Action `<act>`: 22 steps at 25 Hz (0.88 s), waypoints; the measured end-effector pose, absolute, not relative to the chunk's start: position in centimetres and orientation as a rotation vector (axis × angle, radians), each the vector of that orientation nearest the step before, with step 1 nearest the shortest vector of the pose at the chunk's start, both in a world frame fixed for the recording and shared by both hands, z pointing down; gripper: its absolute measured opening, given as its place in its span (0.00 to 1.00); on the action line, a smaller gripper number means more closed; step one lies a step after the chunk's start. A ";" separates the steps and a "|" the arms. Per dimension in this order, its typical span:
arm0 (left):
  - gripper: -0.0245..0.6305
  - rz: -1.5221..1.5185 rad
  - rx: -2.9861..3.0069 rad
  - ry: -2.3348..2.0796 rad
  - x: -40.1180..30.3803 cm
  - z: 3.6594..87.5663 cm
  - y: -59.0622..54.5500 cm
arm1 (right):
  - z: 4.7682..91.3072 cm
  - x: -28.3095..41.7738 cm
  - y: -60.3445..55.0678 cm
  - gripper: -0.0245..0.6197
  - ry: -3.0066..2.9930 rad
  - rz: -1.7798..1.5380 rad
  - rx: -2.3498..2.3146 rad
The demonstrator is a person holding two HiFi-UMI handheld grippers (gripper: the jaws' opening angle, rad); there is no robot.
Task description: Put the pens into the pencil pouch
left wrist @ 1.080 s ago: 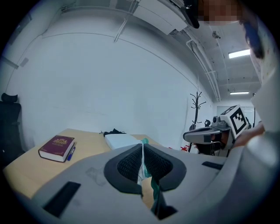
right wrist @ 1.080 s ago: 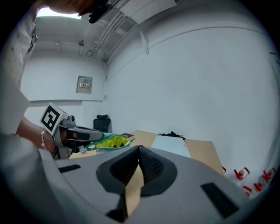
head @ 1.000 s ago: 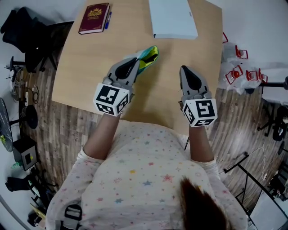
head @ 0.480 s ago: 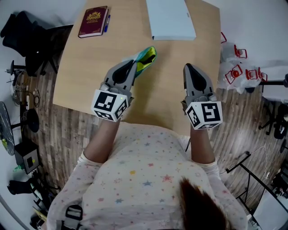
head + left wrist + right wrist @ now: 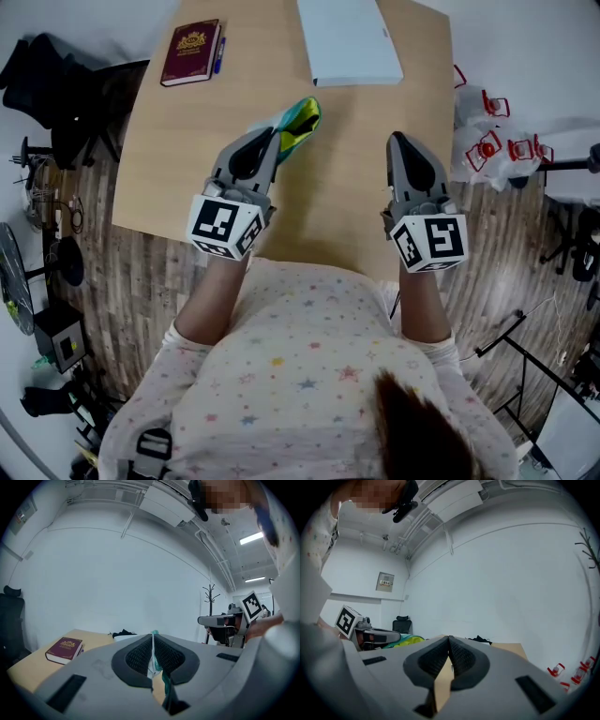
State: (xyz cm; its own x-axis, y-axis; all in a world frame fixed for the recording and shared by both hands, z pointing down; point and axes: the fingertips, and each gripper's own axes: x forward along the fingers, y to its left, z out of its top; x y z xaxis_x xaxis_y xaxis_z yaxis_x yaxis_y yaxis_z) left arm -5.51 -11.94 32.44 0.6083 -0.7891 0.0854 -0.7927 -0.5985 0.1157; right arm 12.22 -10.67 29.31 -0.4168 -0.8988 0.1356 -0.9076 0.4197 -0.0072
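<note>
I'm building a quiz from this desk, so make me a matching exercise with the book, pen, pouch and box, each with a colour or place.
1 book
2 pen
3 pouch
4 box

A pinched in the left gripper
B blue, beside the book
C white, at the far edge of the table
D maroon

Pairs: 1-D, 2-B, 3-A, 4-C
</note>
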 end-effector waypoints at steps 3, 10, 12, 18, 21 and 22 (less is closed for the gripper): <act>0.07 0.023 2.700 -1.325 -5.6 31.9 -11.9 | 29.0 12.1 -10.4 0.04 -2.549 0.103 1.637; 0.07 -0.009 2.718 -1.314 -5.5 31.1 -11.9 | 28.3 12.1 -10.2 0.04 -2.547 0.082 1.647; 0.07 -0.021 2.713 -1.312 -5.6 31.0 -12.0 | 28.2 12.0 -10.3 0.04 -2.549 0.094 1.643; 0.07 -0.026 2.714 -1.308 -5.5 31.0 -12.0 | 28.0 12.3 -10.4 0.04 -2.543 0.096 1.658; 0.07 -0.026 2.716 -1.305 -5.5 31.0 -12.1 | 28.0 12.3 -10.4 0.04 -2.541 0.091 1.657; 0.07 -0.025 2.718 -1.303 -5.5 31.0 -12.1 | 28.1 12.3 -10.4 0.04 -2.538 0.095 1.660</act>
